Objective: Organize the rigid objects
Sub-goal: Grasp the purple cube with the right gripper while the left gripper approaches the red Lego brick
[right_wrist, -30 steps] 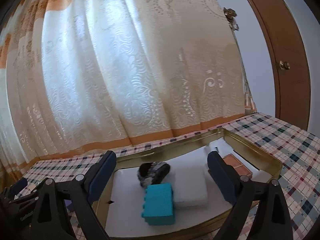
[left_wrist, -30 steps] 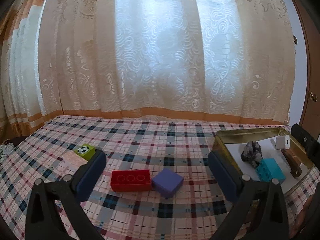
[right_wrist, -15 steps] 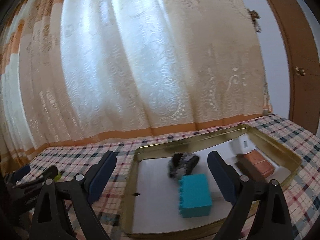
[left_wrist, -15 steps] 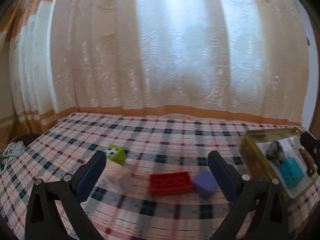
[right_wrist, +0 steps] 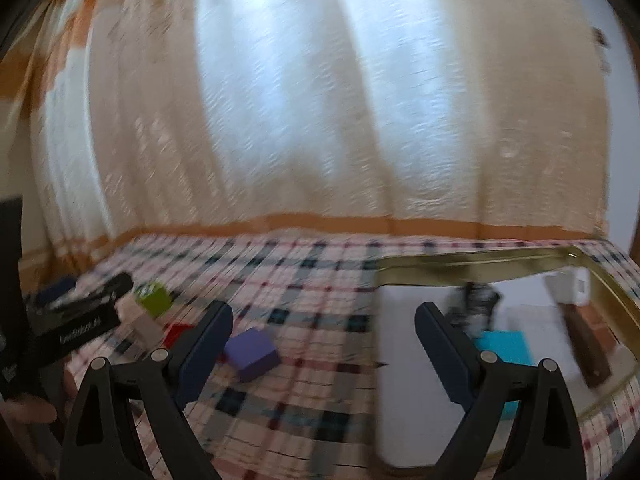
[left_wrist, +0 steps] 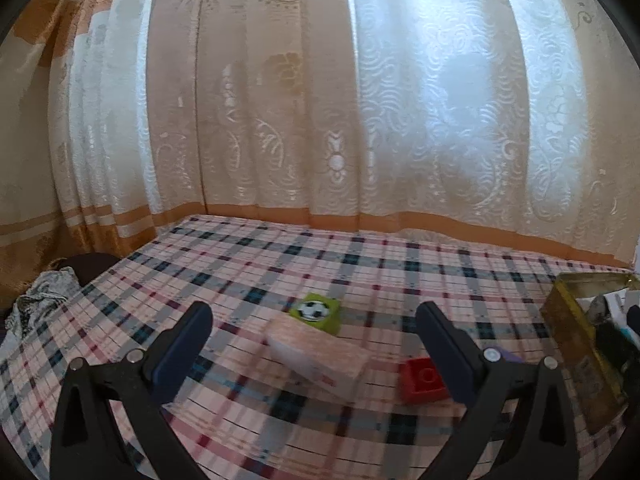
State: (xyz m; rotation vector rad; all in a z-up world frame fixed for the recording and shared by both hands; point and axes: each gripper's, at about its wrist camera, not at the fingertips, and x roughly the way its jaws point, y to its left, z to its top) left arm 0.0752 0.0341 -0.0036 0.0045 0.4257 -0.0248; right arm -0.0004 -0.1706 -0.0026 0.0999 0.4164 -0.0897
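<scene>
In the left wrist view my left gripper (left_wrist: 316, 344) is open and empty, with a pale pink box (left_wrist: 320, 354) lying on the checked cloth between its fingers. A green cube with a football print (left_wrist: 318, 312) sits just behind the box. A red brick (left_wrist: 422, 380) lies by the right finger. In the right wrist view my right gripper (right_wrist: 324, 338) is open and empty above the cloth. A purple block (right_wrist: 252, 354) lies by its left finger. The gold tin tray (right_wrist: 480, 262) holds a teal brick (right_wrist: 506, 350), a dark stone (right_wrist: 480, 300) and a brown bar (right_wrist: 588, 344).
The tin tray's corner (left_wrist: 576, 344) stands at the right edge of the left wrist view. A lace curtain (left_wrist: 320, 120) hangs behind the table. Crumpled cloth (left_wrist: 44, 296) lies beyond the table's left edge. The left gripper's body (right_wrist: 76, 320) shows at left in the right wrist view.
My left gripper swung left from the red and purple blocks until the pink box lies between its fingers. My right gripper swung left away from the tray, toward the purple block.
</scene>
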